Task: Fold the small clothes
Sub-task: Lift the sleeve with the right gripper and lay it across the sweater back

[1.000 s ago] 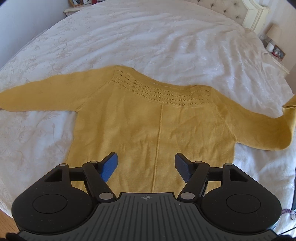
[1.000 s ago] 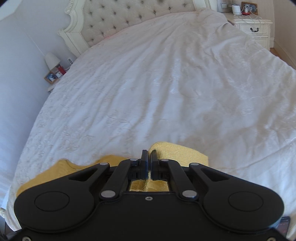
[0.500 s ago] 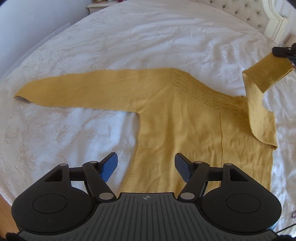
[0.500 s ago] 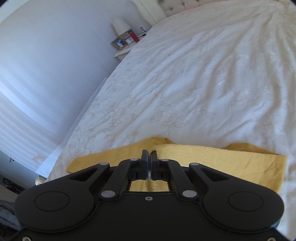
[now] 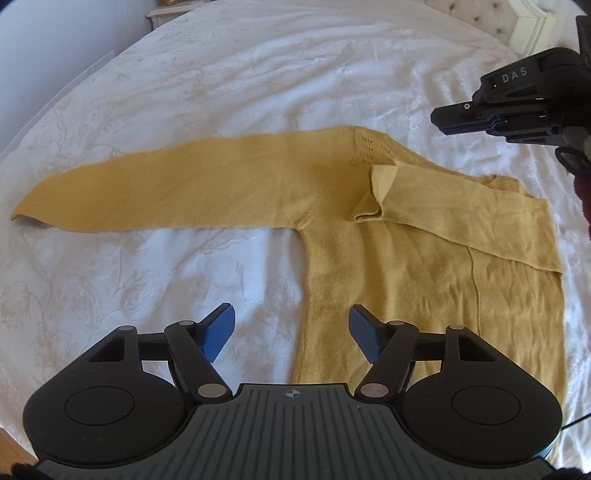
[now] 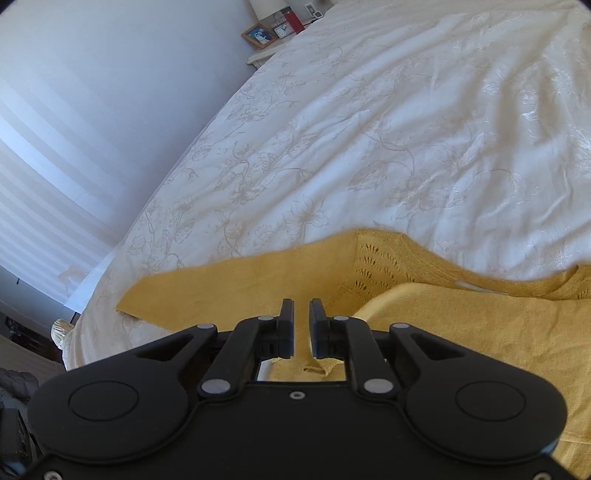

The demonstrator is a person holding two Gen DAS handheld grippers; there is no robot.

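since half a second ago the right gripper (image 6: 302, 328) has let the right sleeve (image 5: 443, 206) drop across the yellow sweater (image 5: 424, 280); its jaws now stand narrowly parted, empty. left gripper (image 5: 291, 328) hovers wide open near the hem. one sleeve folded, left sleeve (image 5: 166, 192) flat on the embroidered white bedspread (image 5: 258, 74); soft fine knit, lacy yoke.

A bed (image 5: 258, 92) with a white floral cover; a tufted headboard (image 5: 480, 14) at its far end. Beside it, a nightstand (image 6: 264, 55) carries a lamp (image 6: 264, 7), framed photo (image 6: 259, 35) and clock (image 6: 283, 31).
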